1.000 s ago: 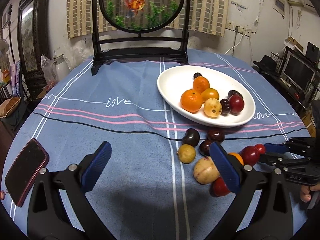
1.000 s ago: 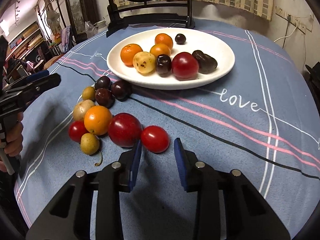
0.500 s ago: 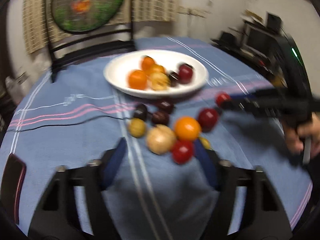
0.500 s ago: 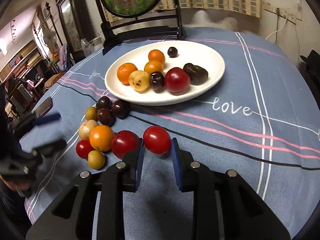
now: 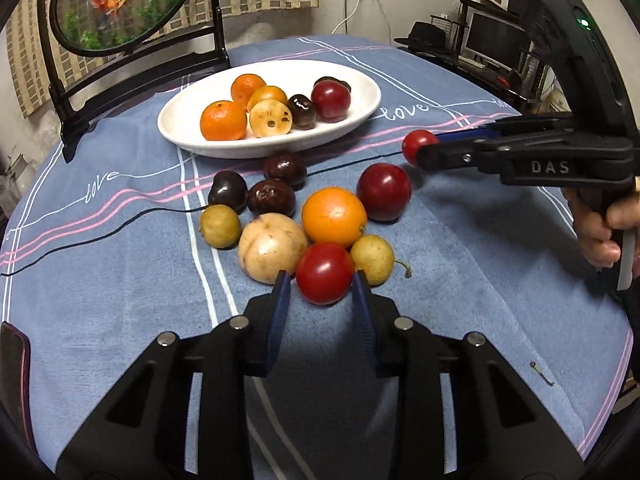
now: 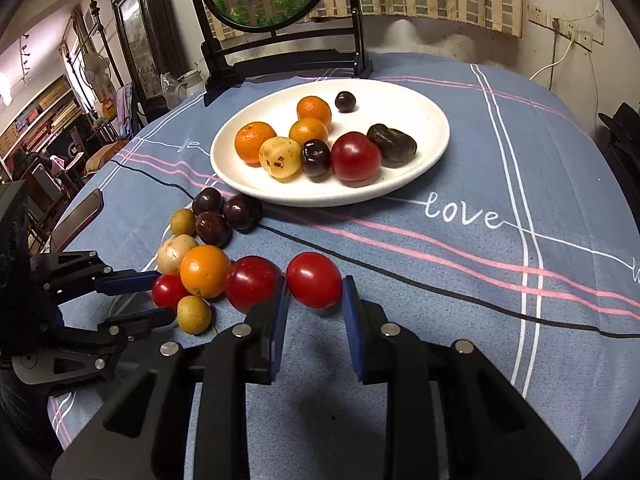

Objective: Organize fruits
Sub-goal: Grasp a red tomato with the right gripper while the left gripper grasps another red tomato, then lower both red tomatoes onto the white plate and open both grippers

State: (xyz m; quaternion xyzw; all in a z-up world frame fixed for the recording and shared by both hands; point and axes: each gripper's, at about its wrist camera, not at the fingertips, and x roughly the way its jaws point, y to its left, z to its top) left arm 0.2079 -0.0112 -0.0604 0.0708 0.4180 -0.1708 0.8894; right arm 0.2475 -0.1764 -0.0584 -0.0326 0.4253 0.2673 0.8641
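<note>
Left wrist view: left gripper (image 5: 320, 290), jaws just closing, pads flanking red tomato (image 5: 324, 273) at 6 o'clock of loose fruit cluster. Right gripper (image 6: 314, 294) clamped on second red tomato (image 6: 314, 280), 6 o'clock from white plate (image 6: 400, 188).

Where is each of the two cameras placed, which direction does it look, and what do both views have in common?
Left wrist view: sits on the left gripper, looks forward and down at a small red round fruit between its blue pads; the right gripper and a hand show at right.
Right wrist view: sits on the right gripper, looks down at another red round fruit; the left gripper shows at left.
Shared: the white oval plate of fruits, the blue striped tablecloth, the loose fruit pile.
</note>
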